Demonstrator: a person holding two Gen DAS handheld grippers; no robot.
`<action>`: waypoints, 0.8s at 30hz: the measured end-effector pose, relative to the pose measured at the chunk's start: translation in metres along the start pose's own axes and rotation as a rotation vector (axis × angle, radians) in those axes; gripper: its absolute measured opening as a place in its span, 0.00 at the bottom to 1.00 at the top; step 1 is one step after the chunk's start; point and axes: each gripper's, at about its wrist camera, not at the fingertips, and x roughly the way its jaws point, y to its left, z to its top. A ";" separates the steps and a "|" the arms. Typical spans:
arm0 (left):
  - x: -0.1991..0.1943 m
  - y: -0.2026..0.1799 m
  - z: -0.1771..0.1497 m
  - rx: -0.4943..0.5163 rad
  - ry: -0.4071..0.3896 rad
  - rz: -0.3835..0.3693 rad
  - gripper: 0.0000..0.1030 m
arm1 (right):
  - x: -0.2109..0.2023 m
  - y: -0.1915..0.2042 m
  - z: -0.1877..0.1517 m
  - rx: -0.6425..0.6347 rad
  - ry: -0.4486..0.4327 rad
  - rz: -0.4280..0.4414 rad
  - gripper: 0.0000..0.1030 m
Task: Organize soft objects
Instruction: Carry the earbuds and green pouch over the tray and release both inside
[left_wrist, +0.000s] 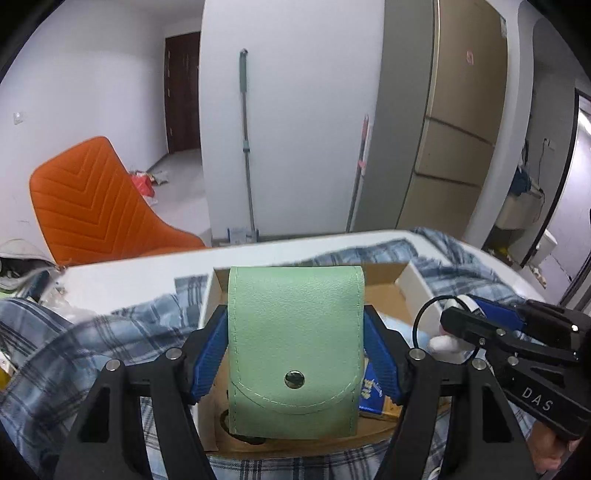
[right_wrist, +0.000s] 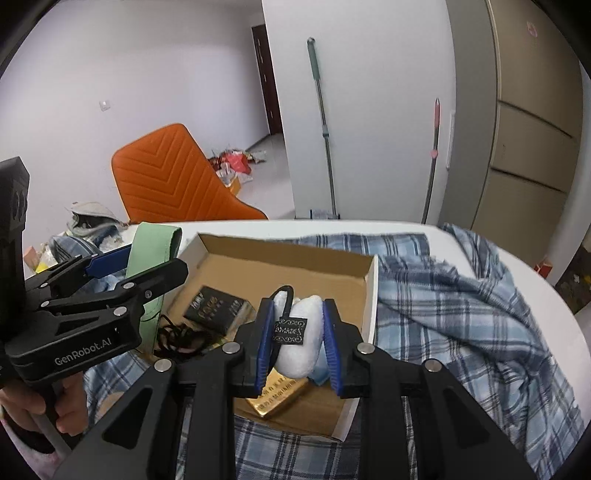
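My left gripper is shut on a pale green leather pouch with a snap button and holds it above the open cardboard box. The pouch also shows in the right wrist view. My right gripper is shut on a white soft pouch with a black cord and black tag, held over the box. The right gripper shows at the right of the left wrist view.
The box holds a black packet, a tangled black cord and a gold packet. It sits on a blue plaid cloth over a white table. An orange chair stands behind.
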 end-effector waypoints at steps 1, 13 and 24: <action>0.004 0.002 -0.003 0.003 0.011 0.003 0.70 | 0.004 -0.001 -0.002 0.002 0.008 -0.002 0.24; 0.021 0.002 -0.015 -0.019 0.064 -0.011 0.79 | 0.032 -0.007 -0.017 0.019 0.093 0.014 0.65; -0.020 0.003 0.000 -0.015 -0.068 0.007 0.84 | 0.013 -0.007 -0.009 0.007 0.025 -0.019 0.69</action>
